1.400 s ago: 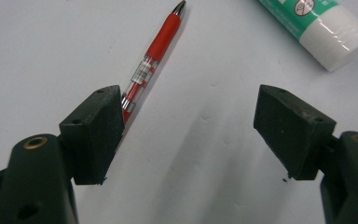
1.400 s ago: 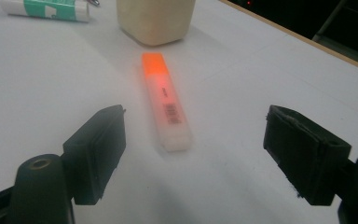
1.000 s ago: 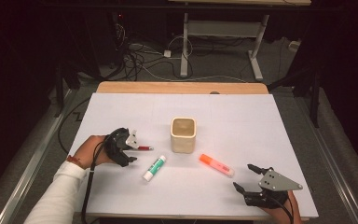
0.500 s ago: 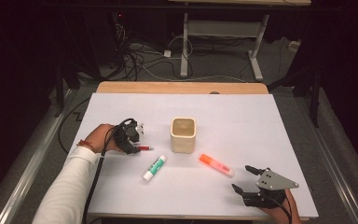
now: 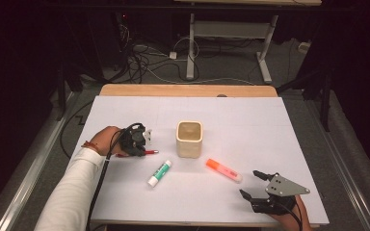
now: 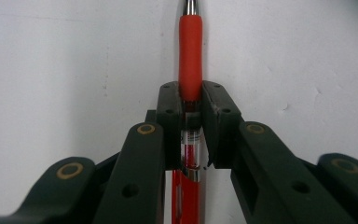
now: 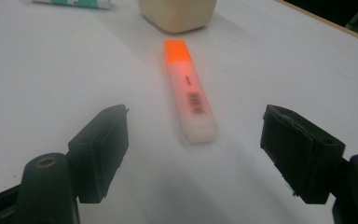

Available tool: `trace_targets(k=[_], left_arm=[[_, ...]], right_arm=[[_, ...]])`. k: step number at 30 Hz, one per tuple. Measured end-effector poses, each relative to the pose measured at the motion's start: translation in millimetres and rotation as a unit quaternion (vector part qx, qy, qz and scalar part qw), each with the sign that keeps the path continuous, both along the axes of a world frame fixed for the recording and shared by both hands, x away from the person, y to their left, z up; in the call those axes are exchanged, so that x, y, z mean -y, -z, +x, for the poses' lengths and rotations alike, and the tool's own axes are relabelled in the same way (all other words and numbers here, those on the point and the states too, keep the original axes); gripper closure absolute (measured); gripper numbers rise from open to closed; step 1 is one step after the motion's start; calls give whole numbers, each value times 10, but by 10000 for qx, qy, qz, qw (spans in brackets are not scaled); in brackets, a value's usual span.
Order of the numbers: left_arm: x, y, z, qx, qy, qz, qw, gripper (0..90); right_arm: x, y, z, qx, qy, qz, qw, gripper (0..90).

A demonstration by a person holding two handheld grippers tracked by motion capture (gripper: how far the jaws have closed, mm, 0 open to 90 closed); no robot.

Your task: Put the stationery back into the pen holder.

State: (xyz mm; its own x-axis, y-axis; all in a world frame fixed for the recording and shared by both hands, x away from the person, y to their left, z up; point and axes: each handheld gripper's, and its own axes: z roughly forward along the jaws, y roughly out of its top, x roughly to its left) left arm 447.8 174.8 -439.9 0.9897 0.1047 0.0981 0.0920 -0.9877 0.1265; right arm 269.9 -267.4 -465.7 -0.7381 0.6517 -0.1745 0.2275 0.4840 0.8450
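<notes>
While a second ago the left gripper [image 5: 142,141] sat nearer the person's edge of the counter [image 5: 250,115], it has since travelled forward along the red pen [image 5: 149,152] and now sits over it, left of the cream cup [image 5: 189,138]. Seen from the left gripper view, the jaws are pressed in on the pen's barrel, one on each side, pinching it just below the red rubber grip. That suggests the grasp is made and the pen is ready to be lifted, probably toward the cup, though whether it has left the surface cannot be told.

The pen [image 6: 189,84] is slim, with a red grip sleeve, a clear section showing printing, a silver band and a metal tip at the far end. It lies flat and points away from the gripper camera.

The right gripper [image 5: 257,190] rests at the near right corner of the counter, unmoved. From its own view the jaws are spread wide, holding nothing, with an orange-capped highlighter [image 7: 189,91] lying between and beyond them, apart from both. A white and green glue stick [image 5: 159,173] lies near the middle of the counter, in front of the cup.
</notes>
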Motion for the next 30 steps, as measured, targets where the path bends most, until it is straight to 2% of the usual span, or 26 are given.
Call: trace_targets(k=[3, 9, 13, 17, 19, 20, 26, 28, 29, 30], left_arm=[[-13, -19, -19, 157, -95, -53, 9998, 762], [-55, -117, -99, 509, -267, -415, 9975, 762], [-84, -193, -187, 776, -359, -690, 9939, 762], [-136, -244, -260, 950, -442, -926, 9902, 763], [-158, -266, -297, 1047, -451, -945, 9890, 763], [-177, -282, -315, 1038, -451, -1029, 9882, 763], [-274, -346, -404, 1331, -669, -1420, 9786, 763], [-307, -359, -451, 1459, -779, -1710, 9713, 763], [-315, -362, -469, 1506, -812, -1777, 9691, 763], [-328, -364, -496, 1584, -835, -1879, 9657, 763]], right_arm=[[2, -7, -1, 19, -5, 24, 10000, 233], [12, -29, -12, 65, 21, 83, 9999, 233], [10, -32, -14, 90, 33, 107, 9999, 238], [10, -47, -21, 160, 43, 106, 9998, 238], [18, -62, -25, 211, 67, 80, 9997, 238], [26, -66, -26, 231, 77, 96, 9997, 238], [38, -71, -27, 249, 115, 121, 9996, 238], [36, -71, -27, 257, 109, 121, 9995, 238], [36, -73, -28, 256, 107, 130, 9995, 237], [37, -73, -27, 261, 113, 135, 9995, 237]])
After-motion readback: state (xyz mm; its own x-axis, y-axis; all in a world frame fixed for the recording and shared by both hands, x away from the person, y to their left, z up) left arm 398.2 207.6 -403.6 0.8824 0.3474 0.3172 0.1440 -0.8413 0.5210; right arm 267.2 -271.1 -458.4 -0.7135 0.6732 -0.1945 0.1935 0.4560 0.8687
